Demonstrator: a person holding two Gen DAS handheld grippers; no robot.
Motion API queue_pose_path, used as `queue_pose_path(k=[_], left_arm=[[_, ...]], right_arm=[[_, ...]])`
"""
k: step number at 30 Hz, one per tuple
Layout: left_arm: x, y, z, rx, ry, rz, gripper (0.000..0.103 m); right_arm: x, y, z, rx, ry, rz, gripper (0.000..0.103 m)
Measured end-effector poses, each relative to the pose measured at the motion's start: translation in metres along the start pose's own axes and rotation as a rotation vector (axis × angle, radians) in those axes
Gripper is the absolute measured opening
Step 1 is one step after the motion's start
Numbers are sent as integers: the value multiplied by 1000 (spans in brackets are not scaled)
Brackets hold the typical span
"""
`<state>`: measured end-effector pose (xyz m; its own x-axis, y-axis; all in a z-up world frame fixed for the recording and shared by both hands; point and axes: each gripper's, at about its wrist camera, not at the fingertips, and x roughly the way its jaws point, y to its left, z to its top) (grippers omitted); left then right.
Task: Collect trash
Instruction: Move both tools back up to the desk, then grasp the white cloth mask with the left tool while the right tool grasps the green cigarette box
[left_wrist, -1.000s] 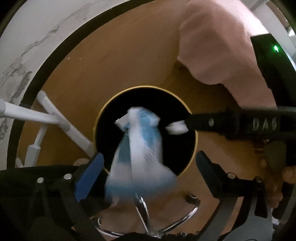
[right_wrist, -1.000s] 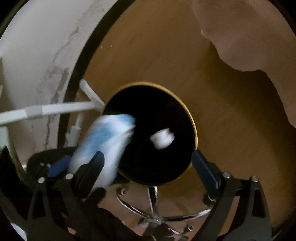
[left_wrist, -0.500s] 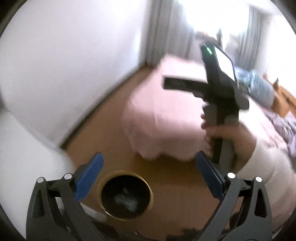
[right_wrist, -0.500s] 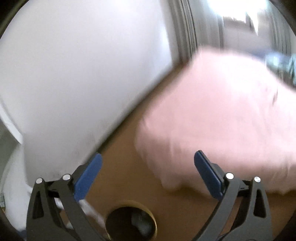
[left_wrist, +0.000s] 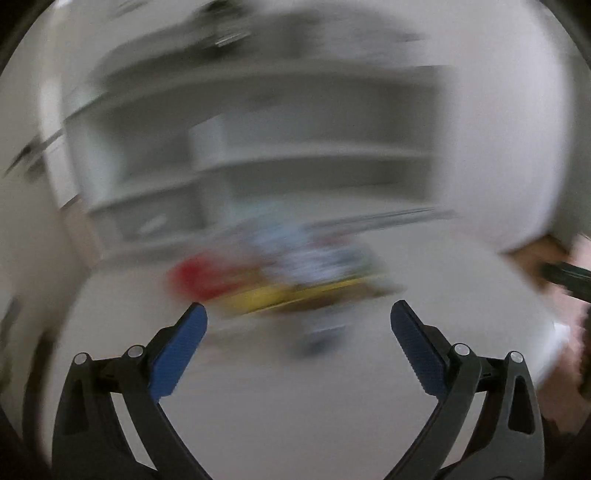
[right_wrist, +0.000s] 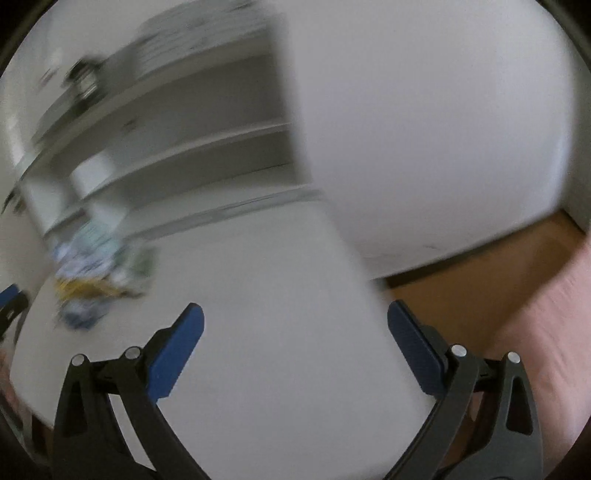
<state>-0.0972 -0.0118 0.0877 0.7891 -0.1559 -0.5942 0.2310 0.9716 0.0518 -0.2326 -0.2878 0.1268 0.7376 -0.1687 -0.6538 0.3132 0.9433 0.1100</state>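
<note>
Both my grippers, left and right, fingers released, empty; blurred trash on far table.

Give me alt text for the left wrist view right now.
The open, empty left hand-held gripper faces a white desk holding a motion-blurred pile of colourful litter. White shelves stand behind it.

trash pile on desk — shelves behind

blurred litter pile — items indistinct
</note>
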Motion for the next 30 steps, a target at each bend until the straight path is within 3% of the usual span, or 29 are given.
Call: queue_pose_path(k=[2, 4, 7, 11, 14, 18, 22, 25, 27, 28, 30], left_arm=[[17, 43, -10, -46, 57, 103, 97], [33, 74, -19, -77, 117, 129, 97], [51, 96, -27, -124, 196, 74, 97], [77, 114, -26, -170, 234, 1, 97], [97, 109, -21, -192, 247, -31, 97], [119, 102, -11, -166, 287, -41, 97], [140, 104, -16, -162, 329, -47, 97], [136, 105, -20, -134, 298, -57, 96], [131, 106, -21, -118, 275, -60, 81], [126, 106, -21, -111, 266, -50, 58], [121, 113, -23, -132, 261, -63, 52]], right_arm=[[14, 36, 5, -56, 12, 39, 96], [33, 73, 16, -95, 26, 58, 96], [63, 121, 29, -145, 56, 79, 96], [103, 158, 49, -152, 121, 122, 96], [131, 174, 62, -137, 189, 164, 96], [170, 198, 71, -138, 262, 150, 96], [184, 207, 65, -163, 290, 151, 96], [190, 201, 60, -157, 314, 182, 85], [193, 197, 57, -124, 323, 232, 80], [192, 197, 57, -121, 323, 254, 72], [189, 196, 57, -105, 329, 294, 58]])
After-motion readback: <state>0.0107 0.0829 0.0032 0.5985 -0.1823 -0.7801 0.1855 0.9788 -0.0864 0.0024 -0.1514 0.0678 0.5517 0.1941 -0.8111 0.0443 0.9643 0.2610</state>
